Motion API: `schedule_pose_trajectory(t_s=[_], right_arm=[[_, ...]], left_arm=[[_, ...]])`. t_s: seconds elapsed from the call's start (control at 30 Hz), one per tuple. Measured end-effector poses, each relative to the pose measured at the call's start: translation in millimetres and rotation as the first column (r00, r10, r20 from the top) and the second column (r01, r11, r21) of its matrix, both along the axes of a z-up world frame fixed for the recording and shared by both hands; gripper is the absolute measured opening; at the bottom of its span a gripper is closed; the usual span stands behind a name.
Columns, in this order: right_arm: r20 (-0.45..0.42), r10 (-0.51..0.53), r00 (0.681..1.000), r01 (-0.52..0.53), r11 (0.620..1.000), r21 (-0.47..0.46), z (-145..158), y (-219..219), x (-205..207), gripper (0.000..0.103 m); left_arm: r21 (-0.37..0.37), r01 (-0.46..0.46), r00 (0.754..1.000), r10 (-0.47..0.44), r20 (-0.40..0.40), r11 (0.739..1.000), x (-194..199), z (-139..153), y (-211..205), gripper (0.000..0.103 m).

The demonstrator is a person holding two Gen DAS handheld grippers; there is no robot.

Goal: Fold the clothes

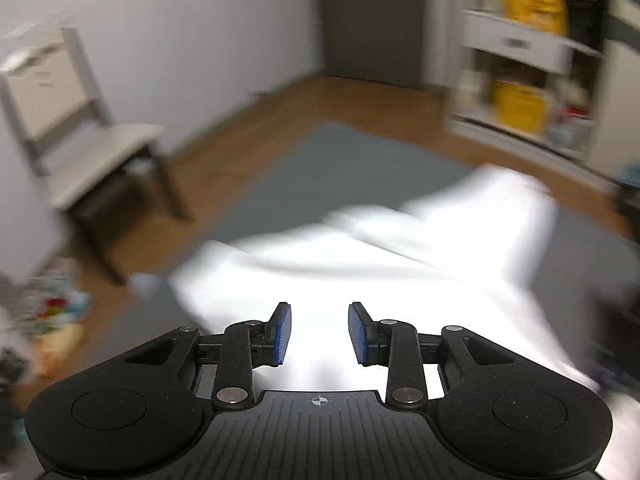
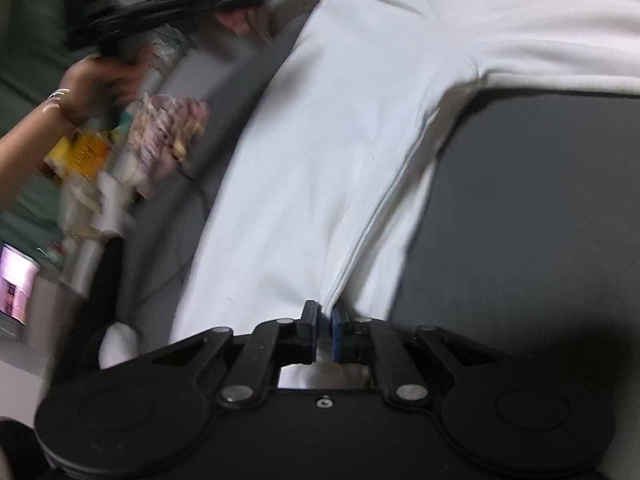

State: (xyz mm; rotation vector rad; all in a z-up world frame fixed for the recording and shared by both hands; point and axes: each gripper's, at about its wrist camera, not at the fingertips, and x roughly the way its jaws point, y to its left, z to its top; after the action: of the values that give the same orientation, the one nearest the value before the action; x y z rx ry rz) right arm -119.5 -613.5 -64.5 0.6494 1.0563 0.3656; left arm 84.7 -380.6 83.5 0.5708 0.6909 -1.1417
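**Operator:** How is the white long-sleeved cotton garment (image 2: 320,152) positioned, and by what is it held?

**Technician:** The garment is spread on a dark grey mat (image 2: 540,208) laid over a wooden floor (image 1: 248,132). A bunched edge of the cloth, where several layers meet near the side seam, is clamped between the blue pads of the right gripper (image 2: 325,330); the jaws are drawn tight on the fabric. One sleeve is extended outward across the mat in the right wrist view. This grip is judged to serve for drawing one side over to start a fold.

**Operator:** And the left gripper (image 1: 319,330)?

**Technician:** It is released. Its blue pads (image 1: 282,332) are set apart, with nothing between them, and it is held above the white cloth. It is judged to be positioned for taking a second corner or edge so that the cloth can be lifted evenly.

**Operator:** Is any writing legible?

**Technician:** None can be read. Yellow items on the white shelving unit (image 1: 520,64) and a yellow packet (image 2: 86,152) among the clutter beside the mat are blurred. A grey wooden chair (image 1: 92,160) is placed by the wall, well apart from the garment.
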Motion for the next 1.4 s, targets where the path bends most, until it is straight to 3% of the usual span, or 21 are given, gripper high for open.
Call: schedule_pose_trajectory(t_s=[0.07, 0.13, 0.27, 0.37, 0.5, 0.57, 0.6, 0.63, 0.73, 0.83, 0.9, 1.0, 1.1, 1.13, 1.17, 1.2, 1.27, 1.4], right_arm=[[0.004, -0.031, 1.000, 0.031, 0.999, -0.026, 9.5, -2.4, -11.5, 0.018], [0.003, -0.050, 0.999, 0.050, 0.998, -0.031, 16.0, -5.7, -25.7, 0.039], [-0.045, -0.085, 0.995, 0.083, 0.995, -0.050, 23.6, -6.0, -60.5, 0.040], [-0.089, -0.045, 0.995, 0.038, 0.996, -0.075, 32.9, 8.3, -81.6, 0.040], [-0.176, 0.090, 0.980, -0.116, 0.982, -0.147, 41.3, 44.8, -86.5, 0.040], [-0.230, 0.114, 0.966, -0.158, 0.971, -0.179, 40.8, 57.0, -85.3, 0.039], [-0.254, 0.129, 0.959, -0.184, 0.961, -0.206, 38.8, 63.0, -85.1, 0.032], [-0.274, 0.142, 0.951, -0.211, 0.947, -0.242, 37.5, 69.5, -85.1, 0.017], [-0.275, 0.135, 0.952, -0.213, 0.937, -0.278, 44.4, 73.5, -92.6, 0.007], [-0.231, 0.109, 0.967, -0.155, 0.969, -0.192, 59.7, 70.6, -94.4, 0.006], [-0.165, 0.062, 0.984, -0.075, 0.994, -0.074, 74.2, 65.0, -97.8, 0.006], [-0.079, -0.021, 0.997, 0.028, 0.996, 0.090, 95.8, 56.2, -102.7, 0.006], [-0.028, -0.097, 0.995, 0.100, 0.976, 0.192, 111.1, 47.3, -106.4, 0.006], [-0.021, -0.109, 0.994, 0.111, 0.969, 0.221, 114.2, 46.8, -107.4, 0.006], [-0.014, -0.113, 0.994, 0.113, 0.966, 0.233, 115.7, 47.0, -107.6, 0.006], [-0.008, -0.115, 0.993, 0.113, 0.963, 0.243, 117.2, 47.7, -107.7, 0.006], [0.003, -0.105, 0.994, 0.101, 0.967, 0.235, 120.0, 54.0, -108.0, 0.006], [0.022, -0.112, 0.993, 0.103, 0.959, 0.263, 119.8, 66.4, -100.7, 0.006]], left_arm=[[-0.013, 0.115, 0.992, -0.115, -0.058, 0.993, -55.1, -5.6, 22.7, 0.032], [-0.027, 0.217, 0.971, -0.219, -0.100, 0.976, -110.3, -13.4, 47.8, 0.032], [-0.016, 0.338, 0.936, -0.338, -0.101, 0.941, -202.7, -31.3, 92.0, 0.032], [0.071, 0.362, 0.932, -0.363, -0.004, 0.929, -257.0, -49.3, 114.1, 0.032], [0.176, 0.409, 0.896, -0.430, 0.106, 0.895, -301.7, -71.3, 133.1, 0.032], [0.226, 0.408, 0.884, -0.445, 0.146, 0.885, -315.5, -78.5, 133.5, 0.032], [0.245, 0.393, 0.883, -0.438, 0.168, 0.886, -318.2, -82.0, 134.6, 0.032], [0.255, 0.378, 0.886, -0.428, 0.180, 0.890, -317.8, -82.1, 134.0, 0.032], [0.269, 0.347, 0.892, -0.405, 0.200, 0.898, -317.2, -82.8, 134.7, 0.032], [0.294, 0.329, 0.875, -0.406, 0.262, 0.898, -319.3, -84.2, 136.0, 0.032], [0.272, 0.331, 0.870, -0.404, 0.285, 0.904, -323.2, -79.8, 137.8, 0.032], [0.158, 0.325, 0.890, -0.358, 0.282, 0.932, -321.5, -62.1, 138.0, 0.032], [0.084, 0.304, 0.909, -0.316, 0.273, 0.949, -324.5, -44.1, 137.2, 0.033], [0.073, 0.296, 0.917, -0.305, 0.258, 0.952, -327.0, -40.6, 136.4, 0.035], [0.062, 0.288, 0.924, -0.294, 0.244, 0.956, -329.5, -37.2, 135.6, 0.047], [0.052, 0.276, 0.931, -0.280, 0.235, 0.960, -332.6, -34.5, 134.9, 0.072], [0.042, 0.232, 0.937, -0.235, 0.256, 0.972, -342.2, -34.9, 134.0, 0.099], [0.119, 0.176, 0.910, -0.207, 0.360, 0.977, -360.6, -52.6, 124.2, 0.100]])
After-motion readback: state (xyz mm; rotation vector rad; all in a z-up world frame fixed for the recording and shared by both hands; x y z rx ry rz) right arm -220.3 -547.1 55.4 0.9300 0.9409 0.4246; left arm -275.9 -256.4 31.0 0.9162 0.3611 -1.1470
